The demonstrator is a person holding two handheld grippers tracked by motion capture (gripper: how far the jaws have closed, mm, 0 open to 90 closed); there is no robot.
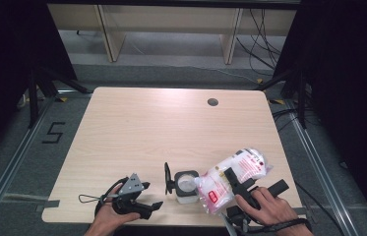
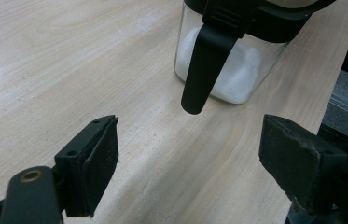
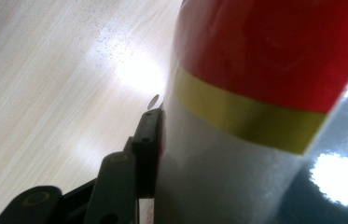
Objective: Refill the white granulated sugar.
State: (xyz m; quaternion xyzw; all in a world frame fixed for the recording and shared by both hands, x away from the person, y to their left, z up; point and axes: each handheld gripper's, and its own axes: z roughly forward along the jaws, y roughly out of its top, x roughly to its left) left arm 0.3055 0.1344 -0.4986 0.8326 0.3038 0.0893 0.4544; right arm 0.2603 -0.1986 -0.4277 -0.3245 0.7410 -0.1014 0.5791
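Where grey floor surrounds it, the wooden table [image 1: 137, 128] (pale) stands.

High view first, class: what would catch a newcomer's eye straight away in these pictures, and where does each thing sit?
Most striking is the white plastic bag with red print, clamped in the right gripper and tipped toward the open clear jar near the table's front edge. The jar holds white grains, and its black lid stands flipped up on its left side. To its left, the left gripper rests open, its jaws pointing at the jar.
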